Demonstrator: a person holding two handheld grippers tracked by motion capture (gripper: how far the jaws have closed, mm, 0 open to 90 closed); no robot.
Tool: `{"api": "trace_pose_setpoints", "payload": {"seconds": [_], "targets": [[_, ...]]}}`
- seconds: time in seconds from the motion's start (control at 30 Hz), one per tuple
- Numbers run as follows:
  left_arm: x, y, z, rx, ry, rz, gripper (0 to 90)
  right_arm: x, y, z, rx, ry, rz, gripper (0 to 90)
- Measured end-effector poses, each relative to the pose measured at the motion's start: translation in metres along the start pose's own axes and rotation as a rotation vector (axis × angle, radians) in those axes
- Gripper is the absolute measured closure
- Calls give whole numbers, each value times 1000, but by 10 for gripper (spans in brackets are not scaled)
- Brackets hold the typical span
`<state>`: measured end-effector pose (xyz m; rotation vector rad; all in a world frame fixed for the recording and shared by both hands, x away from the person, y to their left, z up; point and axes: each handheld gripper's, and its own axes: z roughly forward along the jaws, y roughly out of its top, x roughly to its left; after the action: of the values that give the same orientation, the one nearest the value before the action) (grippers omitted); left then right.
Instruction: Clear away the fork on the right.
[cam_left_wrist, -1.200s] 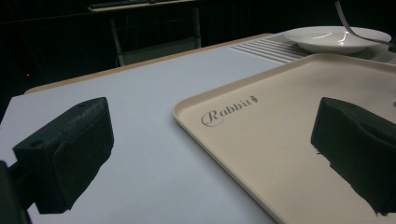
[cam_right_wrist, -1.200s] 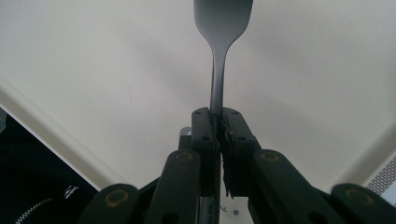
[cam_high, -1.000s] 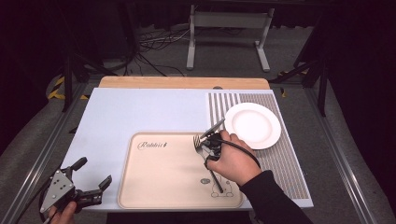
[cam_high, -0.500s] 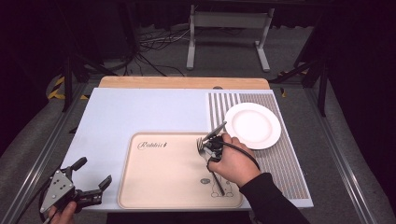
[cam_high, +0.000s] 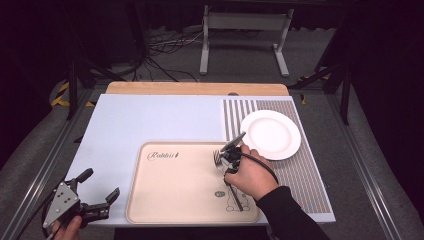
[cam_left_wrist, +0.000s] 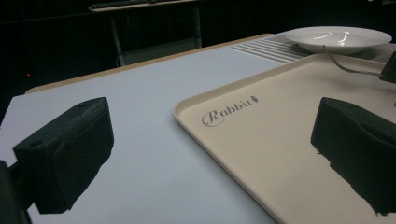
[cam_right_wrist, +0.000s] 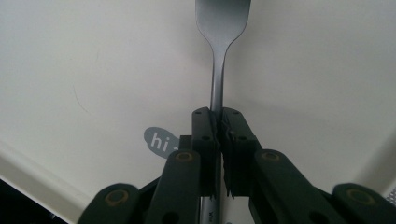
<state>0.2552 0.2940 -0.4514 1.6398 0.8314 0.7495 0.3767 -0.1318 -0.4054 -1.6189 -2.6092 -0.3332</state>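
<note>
A metal fork (cam_high: 218, 159) is over the right part of the beige tray (cam_high: 170, 195), tines toward the tray's middle. My right gripper (cam_high: 226, 167), in a hand coming in from the lower right, is shut on its handle. In the right gripper view the jaws (cam_right_wrist: 218, 116) pinch the fork (cam_right_wrist: 222, 23) at its neck, close above the tray (cam_right_wrist: 93, 70). My left gripper (cam_high: 101, 183) rests at the table's front left corner, open and holding nothing. In the left gripper view the left gripper (cam_left_wrist: 210, 154) has its wide-apart pads framing the tray rim (cam_left_wrist: 187, 116).
A white plate (cam_high: 271, 134) sits on a striped mat (cam_high: 305, 175) right of the tray, also seen in the left gripper view as the plate (cam_left_wrist: 336, 37). The pale table sheet (cam_high: 150, 120) spreads behind the tray. A wooden board (cam_high: 197, 88) lines the far edge.
My right hand has sunk a little toward the tray with the fork still gripped. The left gripper has stayed put.
</note>
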Motion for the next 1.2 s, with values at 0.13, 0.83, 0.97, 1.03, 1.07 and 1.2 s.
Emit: {"api": "trace_pose_setpoints", "payload": {"seconds": [0.13, 0.83, 0.97, 1.03, 1.07, 1.2], "targets": [[0, 0, 0, 0, -1, 0, 1, -1, 0, 2, 10, -2, 12, 849], [0, 0, 0, 0, 0, 0, 1, -5, -2, 5, 34, -9, 51, 845], [0, 0, 0, 1, -1, 0, 1, -5, -2, 5, 31, -4, 58, 836], [-1, 0, 0, 1, 0, 1, 1, -5, -2, 3, 18, 2, 57, 808], [-1, 0, 0, 1, 0, 1, 1, -5, -2, 3, 18, 2, 57, 808], [-1, 0, 1, -2, 0, 0, 1, -4, -2, -4, -35, 6, 15, 722]]}}
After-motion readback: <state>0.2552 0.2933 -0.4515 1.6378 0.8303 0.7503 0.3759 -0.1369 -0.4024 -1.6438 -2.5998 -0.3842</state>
